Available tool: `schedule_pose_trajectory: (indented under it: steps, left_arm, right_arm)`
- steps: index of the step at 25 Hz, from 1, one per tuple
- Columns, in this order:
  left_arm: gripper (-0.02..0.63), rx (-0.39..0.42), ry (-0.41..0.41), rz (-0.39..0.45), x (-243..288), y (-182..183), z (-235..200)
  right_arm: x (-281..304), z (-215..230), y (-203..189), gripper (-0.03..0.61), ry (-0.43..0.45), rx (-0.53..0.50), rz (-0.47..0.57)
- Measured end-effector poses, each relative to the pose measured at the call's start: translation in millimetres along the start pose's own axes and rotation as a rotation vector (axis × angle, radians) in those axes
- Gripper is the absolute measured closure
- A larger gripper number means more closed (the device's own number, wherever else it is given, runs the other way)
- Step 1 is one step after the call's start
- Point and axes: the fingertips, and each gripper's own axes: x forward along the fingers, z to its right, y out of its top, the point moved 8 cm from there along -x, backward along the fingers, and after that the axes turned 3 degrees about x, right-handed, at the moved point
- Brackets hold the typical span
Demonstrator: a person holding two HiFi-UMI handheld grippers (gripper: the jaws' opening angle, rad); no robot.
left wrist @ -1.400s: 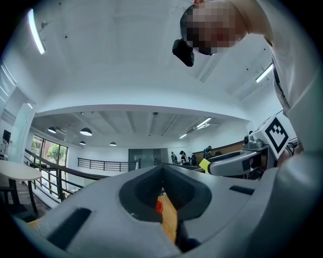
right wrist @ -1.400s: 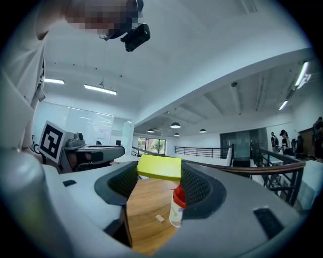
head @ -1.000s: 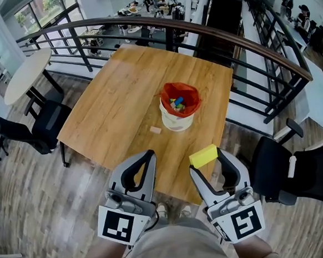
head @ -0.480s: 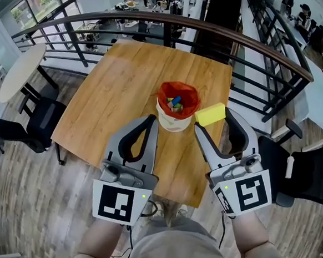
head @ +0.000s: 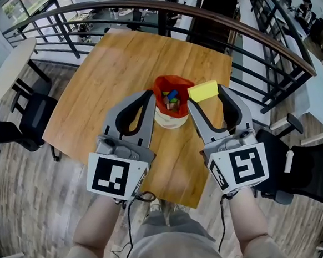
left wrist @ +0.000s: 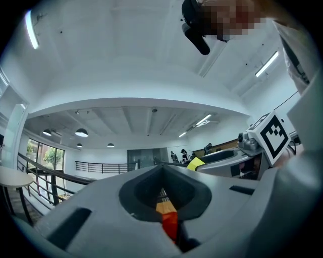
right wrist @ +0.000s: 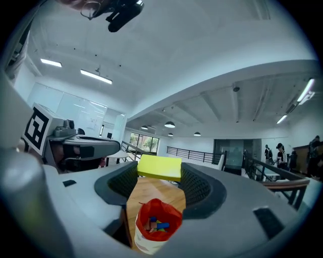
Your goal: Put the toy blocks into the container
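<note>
- Wood-plank floor on a mezzanine, with a dark curved railing [head: 243, 36] along the far side. A square wooden table [head: 118, 68] stands against it. A white round table [head: 12, 65] and a black chair [head: 22, 122] are off to the left, a second black chair [head: 298, 165] to the right.
- Head view: the container [head: 169, 119], a white tub with a red liner, sits upright on the table, nearer the front right. Several toy blocks [head: 172, 97] lie inside; blue and green can be made out.
- Head view: the left gripper [head: 146, 95] has its tips at the container's left rim. The right gripper [head: 207, 93] is at the right rim, and the two flank the tub.
- Head view: the right gripper grasps a yellow block [head: 202, 90]. Its long axis runs jaw to jaw, roughly left to right in the picture, with the right end slightly higher. The block overlaps the container's right rim; its height above the rim cannot be read.
- Left gripper view: the jaws are pressed together with nothing between them. A narrow slit below shows wood and a strip of red liner. The yellow block's corner shows at right, under a white ceiling.
- Right gripper view: the jaws are clenched on the yellow block [right wrist: 159, 167]. It lies flat, broad face up, long axis horizontal across the gap. The container [right wrist: 145, 246] appears below it between the jaws, mouth open upward, blocks visible inside.
</note>
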Motion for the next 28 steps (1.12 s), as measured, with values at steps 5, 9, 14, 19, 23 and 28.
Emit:
schedule_pose_trajectory:
  steps: [5, 9, 14, 19, 23, 28]
  left_arm:
    - [0.603, -0.007, -0.001, -0.028, 29, -34, -13]
    - [0.603, -0.034, 0.004, -0.076, 45, -68, -22]
    - [0.603, -0.062, 0.005, -0.145, 55, -109, -27]
    - [0.603, -0.087, 0.007, -0.227, 63, -148, -32]
    - [0.603, -0.106, 0.004, -0.275, 68, -174, -31]
    - [0.603, -0.12, -0.005, -0.327, 73, -198, -27]
  right_arm:
    - [34, 6, -37, 0.313, 0.023, 0.027, -0.071]
    - [59, 9, -70, 0.313, 0.024, 0.035, -0.135]
    - [81, 10, -107, 0.313, 0.062, 0.041, -0.21]
    - [97, 7, -131, 0.313, 0.1, 0.046, -0.266]
    - [106, 11, -152, 0.313, 0.083, 0.037, -0.318]
    - [112, 11, -174, 0.313, 0.085, 0.041, -0.398]
